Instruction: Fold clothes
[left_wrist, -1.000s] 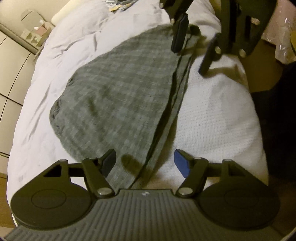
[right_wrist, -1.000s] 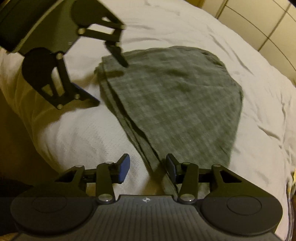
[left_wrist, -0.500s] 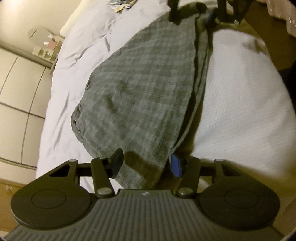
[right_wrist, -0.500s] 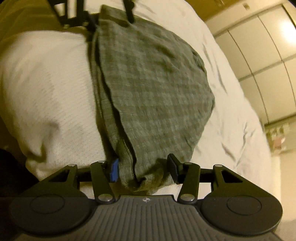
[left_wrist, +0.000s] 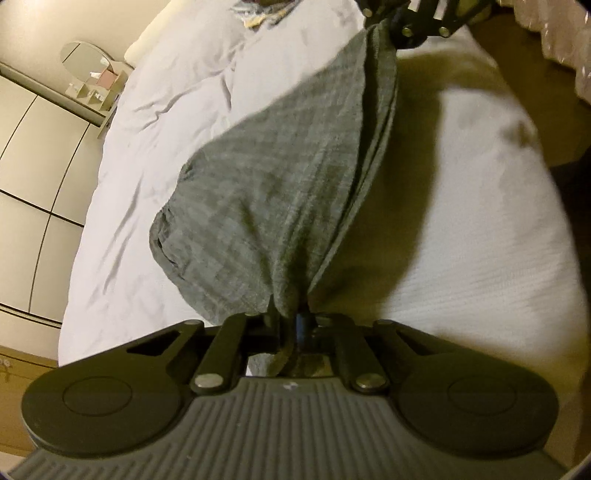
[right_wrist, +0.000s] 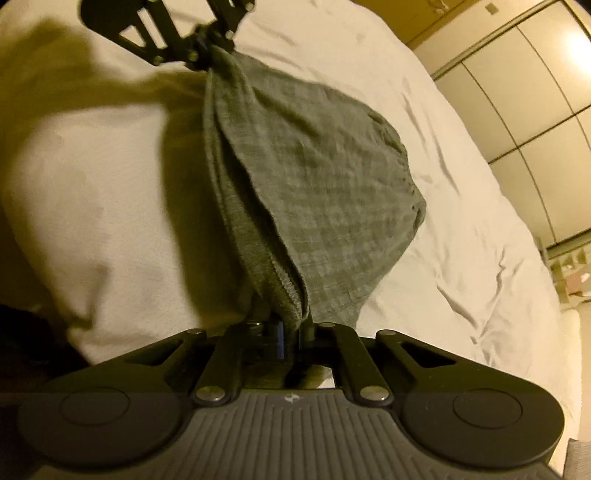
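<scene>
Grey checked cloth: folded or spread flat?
Folded: the grey checked cloth shows stacked layered edges along one side, pinched by left claw and right claw.

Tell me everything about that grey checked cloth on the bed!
The grey checked woven cloth is folded into layers along one edge. The left gripper and right gripper each pinch one end of that edge, lifting it. The rest drapes onto the white bed cover, with a gathered hem at its far side.
</scene>
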